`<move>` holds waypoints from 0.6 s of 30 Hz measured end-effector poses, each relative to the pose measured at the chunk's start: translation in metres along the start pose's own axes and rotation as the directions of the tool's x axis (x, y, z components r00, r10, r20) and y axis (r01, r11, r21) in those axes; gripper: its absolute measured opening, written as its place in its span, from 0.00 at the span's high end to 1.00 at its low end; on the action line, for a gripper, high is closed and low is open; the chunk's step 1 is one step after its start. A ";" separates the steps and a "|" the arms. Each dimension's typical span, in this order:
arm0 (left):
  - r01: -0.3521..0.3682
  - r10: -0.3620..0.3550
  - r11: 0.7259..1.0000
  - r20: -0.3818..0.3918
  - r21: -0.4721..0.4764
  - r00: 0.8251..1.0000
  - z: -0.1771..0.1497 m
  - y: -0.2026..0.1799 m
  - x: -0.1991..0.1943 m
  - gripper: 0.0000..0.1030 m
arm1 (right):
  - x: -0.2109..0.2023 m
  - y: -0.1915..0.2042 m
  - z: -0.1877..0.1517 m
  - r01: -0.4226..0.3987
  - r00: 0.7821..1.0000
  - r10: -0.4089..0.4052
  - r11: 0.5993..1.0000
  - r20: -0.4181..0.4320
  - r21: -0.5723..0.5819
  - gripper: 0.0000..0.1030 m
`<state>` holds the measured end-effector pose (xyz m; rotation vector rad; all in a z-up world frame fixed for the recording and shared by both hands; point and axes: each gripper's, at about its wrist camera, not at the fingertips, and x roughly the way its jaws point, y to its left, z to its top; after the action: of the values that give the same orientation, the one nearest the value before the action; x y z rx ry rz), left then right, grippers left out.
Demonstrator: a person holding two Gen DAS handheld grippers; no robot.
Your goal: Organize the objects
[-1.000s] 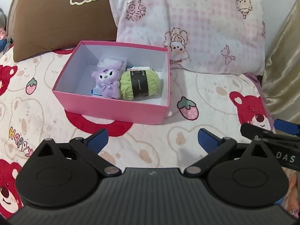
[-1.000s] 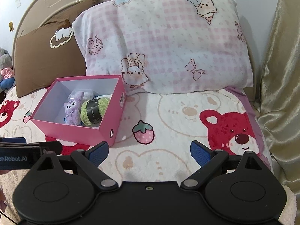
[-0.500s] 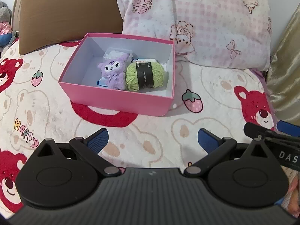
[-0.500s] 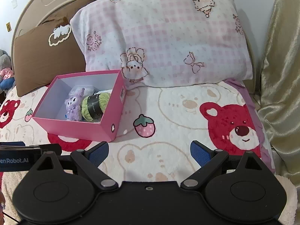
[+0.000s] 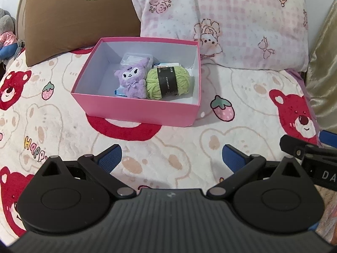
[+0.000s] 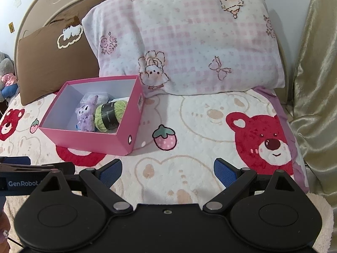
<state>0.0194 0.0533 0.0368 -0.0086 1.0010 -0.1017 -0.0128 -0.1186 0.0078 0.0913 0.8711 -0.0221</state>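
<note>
I am over a bed covered by a cream blanket (image 5: 189, 139) printed with red bears and strawberries. Against the headboard lean a pink checked pillow (image 5: 231, 21) and, to its left, a brown pillow (image 5: 69, 14).

On the blanket, in front of the seam between the two pillows, sits an open pink box (image 5: 137, 109) with a white inside. Over the last second this box has slid lower and closer to the centre of my left camera, and the pillows behind it show more of their height. In my right camera it has likewise dropped lower. I judge that both my tools have drawn back and risen from the box.

Inside the box, toward its right half, a purple plush toy (image 5: 131, 80) lies touching a ball of green yarn (image 5: 168, 82) wrapped in a black paper band. Behind and under them are a clear plastic packet (image 5: 134, 60) and something blue and white that I cannot identify. None of these has shifted.

My left gripper (image 5: 170, 158) has its blue-padded fingers spread wide with nothing between them. My right gripper (image 6: 167, 170) is the same: fingers wide apart, empty.

No loose objects lie on the visible blanket, so I judge the sorting is finished or nearly so, with both tools backing away.
</note>
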 end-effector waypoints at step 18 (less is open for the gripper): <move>-0.002 0.002 1.000 -0.008 0.009 1.000 -0.004 0.002 0.001 0.00 | -0.003 0.001 -0.002 0.009 1.000 -0.009 1.000 0.004 -0.012 0.07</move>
<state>0.0165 0.0554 0.0338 0.0008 1.0087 -0.1041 -0.0162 -0.1173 0.0092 0.0756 0.8677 -0.0253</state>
